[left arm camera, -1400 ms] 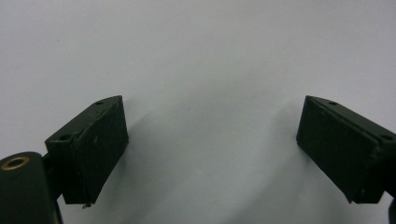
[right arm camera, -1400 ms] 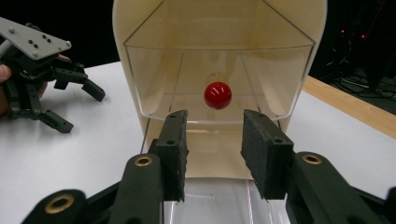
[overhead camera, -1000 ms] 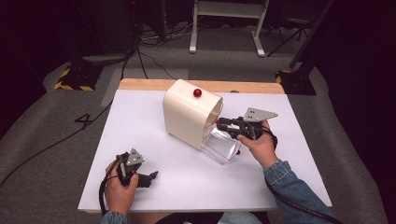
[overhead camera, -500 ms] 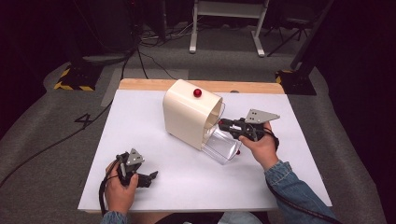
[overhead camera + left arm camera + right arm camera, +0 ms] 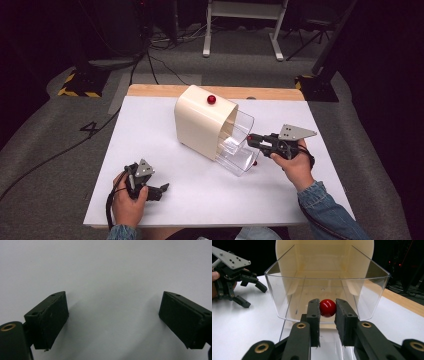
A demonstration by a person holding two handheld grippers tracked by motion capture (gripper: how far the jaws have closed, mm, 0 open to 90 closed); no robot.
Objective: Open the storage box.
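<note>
The right tool [image 5: 327,312] is clenched on the red knob [image 5: 327,307] of the clear drawer [image 5: 372,287], while the left tool [image 5: 113,320] rests released on the desk [image 5: 150,130] nearby.

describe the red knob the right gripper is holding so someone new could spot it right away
Find the cream box standing on the white table; a clear drawer juts from its open side. At the drawer's front wall, the right hand-held gripper is shut on a glossy red knob. The other red knob sits on the box's top, untouched.
</note>
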